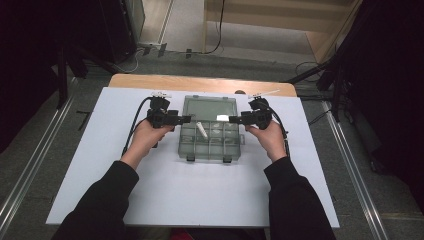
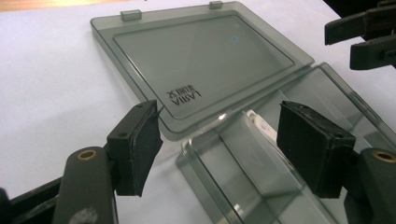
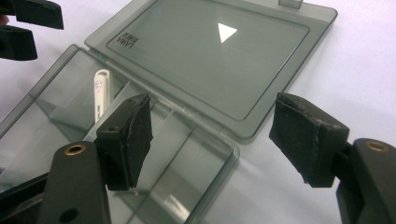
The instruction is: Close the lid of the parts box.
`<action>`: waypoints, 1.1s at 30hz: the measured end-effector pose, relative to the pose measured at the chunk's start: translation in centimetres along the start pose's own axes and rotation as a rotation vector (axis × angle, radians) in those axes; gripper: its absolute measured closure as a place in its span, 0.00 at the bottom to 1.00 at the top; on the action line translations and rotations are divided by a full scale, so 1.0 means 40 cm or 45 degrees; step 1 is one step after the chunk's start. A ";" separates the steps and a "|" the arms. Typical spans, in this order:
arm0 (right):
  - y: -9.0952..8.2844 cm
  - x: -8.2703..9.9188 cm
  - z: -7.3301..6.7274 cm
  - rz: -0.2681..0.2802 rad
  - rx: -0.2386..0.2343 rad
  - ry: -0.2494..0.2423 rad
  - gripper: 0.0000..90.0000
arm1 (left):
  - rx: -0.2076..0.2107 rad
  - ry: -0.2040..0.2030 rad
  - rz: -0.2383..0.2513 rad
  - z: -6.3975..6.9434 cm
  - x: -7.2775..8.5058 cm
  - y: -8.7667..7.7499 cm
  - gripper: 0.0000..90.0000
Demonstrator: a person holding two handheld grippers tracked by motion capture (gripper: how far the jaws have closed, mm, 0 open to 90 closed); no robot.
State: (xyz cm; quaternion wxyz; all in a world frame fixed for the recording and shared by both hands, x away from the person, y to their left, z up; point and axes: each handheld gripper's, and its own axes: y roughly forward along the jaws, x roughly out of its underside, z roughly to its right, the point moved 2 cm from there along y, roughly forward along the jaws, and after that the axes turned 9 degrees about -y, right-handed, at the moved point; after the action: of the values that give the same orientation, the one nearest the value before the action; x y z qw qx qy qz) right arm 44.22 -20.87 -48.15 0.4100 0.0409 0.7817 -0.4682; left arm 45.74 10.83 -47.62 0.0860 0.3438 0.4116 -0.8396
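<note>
Grey carpet and dark stands surround a white worktop laid over a wooden table edge. At the centre of the worktop lies a smoke-grey transparent plastic compartment box with its flat hinged lid folded fully open onto the surface behind it. The lid carries two small latch tabs on its far edge and a line of printed lettering near one corner.

Inside the box, clear dividers form several compartments. A small white oblong object – possibly a memory stick, too small to identify with certainty – lies tilted in a compartment near the hinge, left of centre in the high view.

The left tool sits at the left end of the hinge line, held in the person's left hand. Its jaws stand wide apart and grip nothing; in the left gripper view they straddle the near corner where lid meets box.

The right tool sits at the right end of the hinge line, held in the right hand. Its jaws are likewise spread wide and empty – in the right gripper view they frame the box corner and the lid edge.
</note>
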 end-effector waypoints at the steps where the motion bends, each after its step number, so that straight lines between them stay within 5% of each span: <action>1: 0.004 -0.003 0.002 -0.003 0.001 0.003 0.33 | -0.012 -0.001 -0.001 -0.003 -0.003 0.004 0.33; 7: 0.025 -0.017 0.017 -0.029 0.022 0.029 0.33 | -0.053 -0.047 0.013 -0.026 -0.021 0.024 0.33; 13: 0.048 -0.025 0.033 -0.041 0.058 0.045 0.34 | -0.122 -0.022 -0.011 -0.026 -0.039 0.059 0.33; 19: 0.077 -0.033 0.044 -0.062 0.082 0.034 0.34 | -0.148 -0.051 0.002 -0.027 -0.049 0.087 0.33; 33: 0.122 -0.023 0.046 -0.080 0.134 0.096 0.35 | -0.222 -0.057 0.032 -0.028 -0.032 0.139 0.36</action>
State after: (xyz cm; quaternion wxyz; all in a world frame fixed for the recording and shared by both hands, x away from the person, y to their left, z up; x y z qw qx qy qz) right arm 48.13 -19.28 -51.34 0.3626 0.0554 0.7719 -0.5192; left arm 49.65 7.91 -50.76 0.1352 0.3212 0.4766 -0.8071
